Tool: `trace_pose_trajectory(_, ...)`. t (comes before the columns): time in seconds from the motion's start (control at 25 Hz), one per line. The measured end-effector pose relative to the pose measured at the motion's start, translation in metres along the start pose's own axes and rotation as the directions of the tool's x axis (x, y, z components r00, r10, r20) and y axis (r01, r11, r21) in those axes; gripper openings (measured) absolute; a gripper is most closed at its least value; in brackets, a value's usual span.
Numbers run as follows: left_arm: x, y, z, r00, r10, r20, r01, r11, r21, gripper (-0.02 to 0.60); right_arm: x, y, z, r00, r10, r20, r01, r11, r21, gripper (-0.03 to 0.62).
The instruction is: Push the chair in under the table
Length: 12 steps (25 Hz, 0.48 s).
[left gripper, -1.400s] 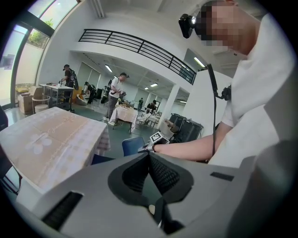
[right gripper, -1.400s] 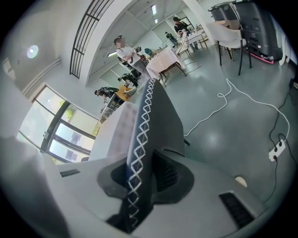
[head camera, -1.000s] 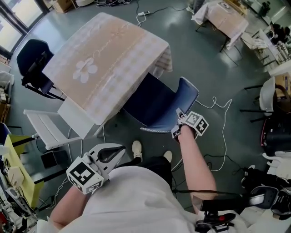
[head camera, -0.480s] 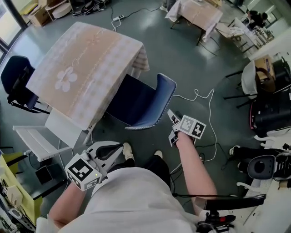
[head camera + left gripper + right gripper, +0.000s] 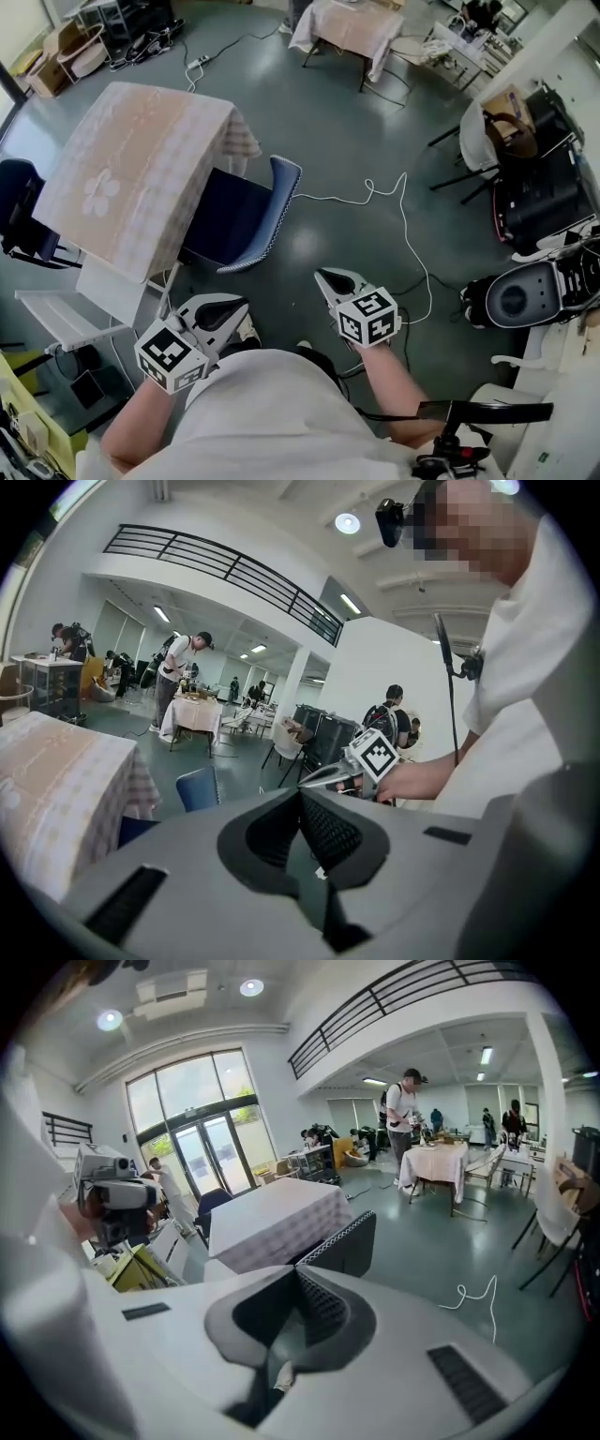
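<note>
The chair point(image 5: 239, 220) is dark blue with a white-speckled rim. The bench cloth point(image 5: 141, 141) is pale peach check with a white flower point(image 5: 100, 195). The floor point(image 5: 347, 131) is glossy grey-green; the cable point(image 5: 403, 216) across it is white.

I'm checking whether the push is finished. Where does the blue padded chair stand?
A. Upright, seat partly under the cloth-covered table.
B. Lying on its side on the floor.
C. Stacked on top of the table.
A: the blue padded chair stands upright, seat partly beneath the checked-cloth table, the shut right gripper clear of it.
</note>
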<state>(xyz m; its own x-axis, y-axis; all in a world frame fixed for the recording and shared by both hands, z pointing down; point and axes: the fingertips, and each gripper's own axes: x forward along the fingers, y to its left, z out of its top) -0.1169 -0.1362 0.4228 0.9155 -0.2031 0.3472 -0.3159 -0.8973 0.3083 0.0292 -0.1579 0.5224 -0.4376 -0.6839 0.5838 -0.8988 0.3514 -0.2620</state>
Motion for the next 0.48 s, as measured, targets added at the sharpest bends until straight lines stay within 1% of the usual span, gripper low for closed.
trace_pose_trajectory(0.2,0.04,-0.054,0.0,1.0,0.002,-0.027,-0.001,1.0,0.012,0.01,-0.062,0.015,-0.002,0.996,0.071,0.045,-0.063,0.987,-0.147,0.012)
trace_pose_trajectory(0.36,0.057,-0.097,-0.002,1.0,0.013,-0.028,-0.013,1.0,0.008,0.01,-0.102,0.023,-0.012,0.989,0.131,0.07,-0.116,0.976,-0.184,0.012)
trace_pose_trajectory(0.48,0.066,-0.128,-0.003,0.999,0.04,-0.037,-0.04,0.999,0.002,0.011,-0.125,0.025,-0.019,0.98,0.18,0.079,-0.161,0.965,-0.207,0.012)
